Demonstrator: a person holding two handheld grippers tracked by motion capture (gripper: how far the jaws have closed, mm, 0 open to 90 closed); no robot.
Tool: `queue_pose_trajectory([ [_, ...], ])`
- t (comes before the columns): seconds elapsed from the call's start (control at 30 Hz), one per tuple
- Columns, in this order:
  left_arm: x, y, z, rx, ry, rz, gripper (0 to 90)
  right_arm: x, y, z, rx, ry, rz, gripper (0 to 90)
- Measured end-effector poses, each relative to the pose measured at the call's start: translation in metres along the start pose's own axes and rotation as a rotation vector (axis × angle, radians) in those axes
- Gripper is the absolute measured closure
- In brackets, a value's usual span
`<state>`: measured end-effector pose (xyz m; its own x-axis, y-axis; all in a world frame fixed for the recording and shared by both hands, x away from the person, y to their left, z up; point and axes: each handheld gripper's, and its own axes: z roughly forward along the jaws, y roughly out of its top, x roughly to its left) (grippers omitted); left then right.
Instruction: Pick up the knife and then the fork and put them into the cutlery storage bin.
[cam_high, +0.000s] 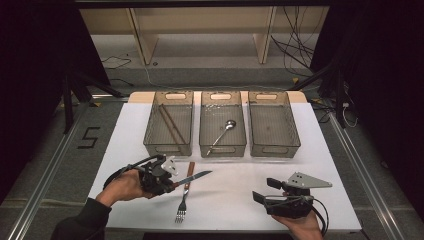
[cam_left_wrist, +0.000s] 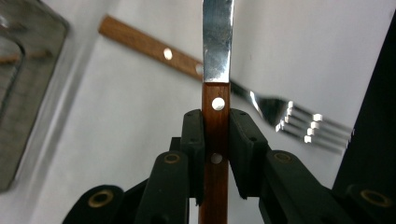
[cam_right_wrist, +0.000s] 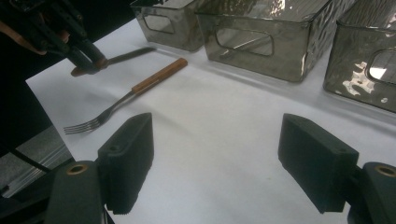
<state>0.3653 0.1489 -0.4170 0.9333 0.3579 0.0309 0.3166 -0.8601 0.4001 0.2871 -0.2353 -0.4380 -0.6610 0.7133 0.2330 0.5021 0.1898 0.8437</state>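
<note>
My left gripper (cam_high: 172, 184) (cam_left_wrist: 216, 122) is shut on the wooden handle of a table knife (cam_high: 196, 177) (cam_left_wrist: 217, 42), whose steel blade points right and away, lifted a little off the white table. Just beneath it lies a fork (cam_high: 184, 196) (cam_left_wrist: 280, 112) with a wooden handle, tines toward the front edge. My right gripper (cam_high: 261, 190) (cam_right_wrist: 217, 144) rests at the front right with its jaws wide apart and nothing between them. In the right gripper view the left gripper (cam_right_wrist: 86, 53) with the knife (cam_right_wrist: 130, 53) hangs beyond the fork (cam_right_wrist: 135, 91).
Three clear bins stand in a row at the back of the white table (cam_high: 240, 180): the left bin (cam_high: 168, 149) holds chopsticks, the middle bin (cam_high: 223, 150) a spoon (cam_high: 223, 131), the right bin (cam_high: 275, 148) nothing. Dark floor and metal rails flank the table.
</note>
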Motion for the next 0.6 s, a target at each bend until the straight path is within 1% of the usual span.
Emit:
queue_pose_trajectory([
  [0.03, 0.001, 0.003, 0.000, -0.017, -0.003, -0.018, 76.7, 0.000, 0.000, 0.000, 0.000, -0.001, 0.001, 27.5],
  [0.1, 0.004, 0.009, -0.001, -0.049, -0.003, -0.038, 76.7, 0.000, 0.000, 0.000, 0.000, 0.000, 0.004, 27.5],
  [0.13, 0.005, 0.014, -0.002, -0.072, -0.008, -0.057, 76.7, 0.000, 0.000, 0.000, 0.000, 0.000, 0.005, 27.5],
  [0.17, 0.006, 0.017, -0.003, -0.082, -0.008, -0.060, 76.7, 0.000, 0.000, 0.000, 0.000, 0.001, 0.005, 27.5],
  [0.2, 0.007, 0.023, -0.004, -0.104, -0.002, -0.073, 76.7, 0.000, 0.000, 0.000, 0.000, 0.001, 0.004, 27.5],
  [0.23, 0.007, 0.028, -0.005, -0.118, -0.005, -0.083, 76.7, 0.000, 0.000, 0.000, -0.001, 0.002, 0.004, 27.5],
  [0.27, 0.008, 0.033, -0.006, -0.131, 0.002, -0.086, 76.7, 0.000, 0.000, 0.000, -0.001, 0.002, 0.007, 27.5],
  [0.3, 0.008, 0.039, -0.006, -0.150, 0.003, -0.099, 76.7, 0.000, 0.000, 0.001, -0.001, 0.002, 0.005, 27.5],
  [0.33, 0.009, 0.044, -0.007, -0.167, -0.002, -0.109, 76.7, 0.000, 0.000, 0.000, -0.001, 0.002, 0.007, 27.5],
  [0.43, 0.010, 0.061, -0.008, -0.197, 0.013, -0.116, 76.7, -0.001, 0.000, 0.000, -0.004, 0.002, 0.007, 27.5],
  [0.57, 0.011, 0.085, -0.008, -0.229, 0.004, -0.117, 76.7, -0.001, 0.000, -0.001, -0.008, 0.004, 0.008, 27.5],
  [0.6, 0.012, 0.091, -0.007, -0.247, 0.001, -0.125, 76.7, -0.001, -0.001, -0.002, -0.009, 0.004, 0.007, 27.5],
])
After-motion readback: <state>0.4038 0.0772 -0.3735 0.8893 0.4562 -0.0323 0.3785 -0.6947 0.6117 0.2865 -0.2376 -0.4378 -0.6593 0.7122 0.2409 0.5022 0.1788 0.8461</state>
